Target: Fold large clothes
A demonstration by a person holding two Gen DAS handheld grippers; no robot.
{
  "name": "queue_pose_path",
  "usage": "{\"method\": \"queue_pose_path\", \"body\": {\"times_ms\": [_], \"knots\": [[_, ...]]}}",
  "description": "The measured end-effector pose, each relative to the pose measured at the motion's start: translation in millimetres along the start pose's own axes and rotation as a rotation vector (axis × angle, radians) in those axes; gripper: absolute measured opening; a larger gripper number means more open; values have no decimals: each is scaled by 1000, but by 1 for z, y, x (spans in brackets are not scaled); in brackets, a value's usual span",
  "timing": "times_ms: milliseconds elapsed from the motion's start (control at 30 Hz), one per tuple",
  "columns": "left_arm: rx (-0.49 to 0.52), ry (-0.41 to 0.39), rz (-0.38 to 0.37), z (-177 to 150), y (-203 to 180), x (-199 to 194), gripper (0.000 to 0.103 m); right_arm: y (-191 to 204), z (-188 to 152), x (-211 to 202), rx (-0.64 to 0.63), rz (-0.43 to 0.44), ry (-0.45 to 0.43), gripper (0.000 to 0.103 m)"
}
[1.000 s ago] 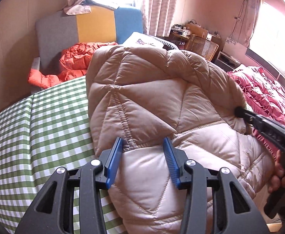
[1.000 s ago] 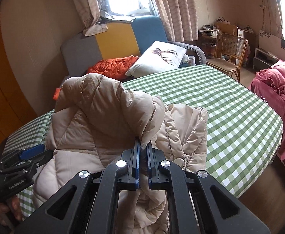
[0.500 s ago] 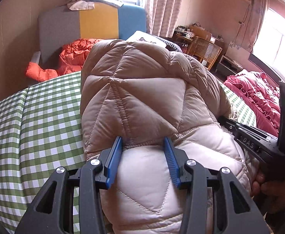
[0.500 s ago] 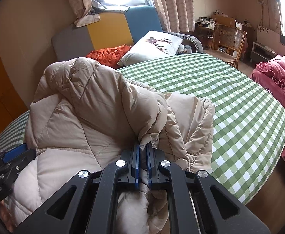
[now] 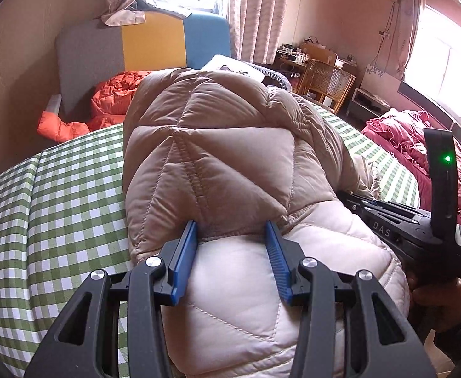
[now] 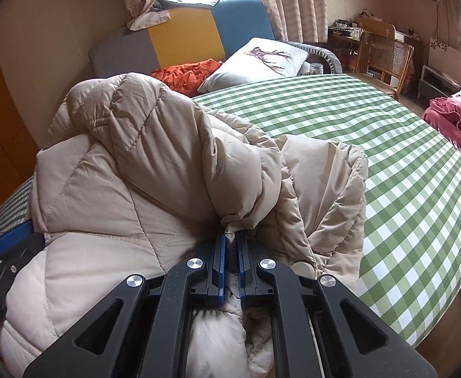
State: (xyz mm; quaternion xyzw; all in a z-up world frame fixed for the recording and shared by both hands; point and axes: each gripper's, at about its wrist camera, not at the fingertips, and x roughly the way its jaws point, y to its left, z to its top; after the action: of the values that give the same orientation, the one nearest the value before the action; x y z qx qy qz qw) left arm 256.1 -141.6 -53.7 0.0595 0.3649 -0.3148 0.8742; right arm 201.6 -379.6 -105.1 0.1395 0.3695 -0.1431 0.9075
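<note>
A beige quilted down jacket [image 5: 218,157] lies bunched on a green checked table [image 5: 57,208]. In the left wrist view my left gripper [image 5: 232,230] is open, its blue pads on either side of a hem edge of the jacket. In the right wrist view my right gripper [image 6: 231,239] is shut on a pinched fold of the jacket [image 6: 155,163], which drapes over it. The right gripper's body also shows in the left wrist view [image 5: 413,230], and the left gripper shows at the left edge of the right wrist view [image 6: 7,252].
An orange jacket [image 5: 114,104] and a white pillow [image 6: 262,60] lie on the grey, yellow and blue sofa [image 6: 180,37] behind the table. A rattan chair [image 6: 381,56] and a red ruffled bedspread [image 5: 419,138] are to the right.
The right gripper has carried the held fold toward the left gripper, so the jacket is more bunched and raised. The left gripper stays open at the hem.
</note>
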Motion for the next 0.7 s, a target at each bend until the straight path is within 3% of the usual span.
{"method": "queue_pose_path", "body": {"times_ms": [500,533,600,667,700], "knots": [[-53,-12,-33,-6,7,8,45,1,5,9,2,-2,34,6],[-63,-12,-41,-5,10,5,49,2,5,6,-6,-9,27,7],[-91,-27,-69,-3,15,-5,65,3,7,0,5,-11,11,10],[-115,-50,-70,-2,22,-15,72,0,5,-8,24,-16,-7,17],[-142,-57,-77,-2,28,-20,73,-1,3,-12,30,-24,-17,29]]}}
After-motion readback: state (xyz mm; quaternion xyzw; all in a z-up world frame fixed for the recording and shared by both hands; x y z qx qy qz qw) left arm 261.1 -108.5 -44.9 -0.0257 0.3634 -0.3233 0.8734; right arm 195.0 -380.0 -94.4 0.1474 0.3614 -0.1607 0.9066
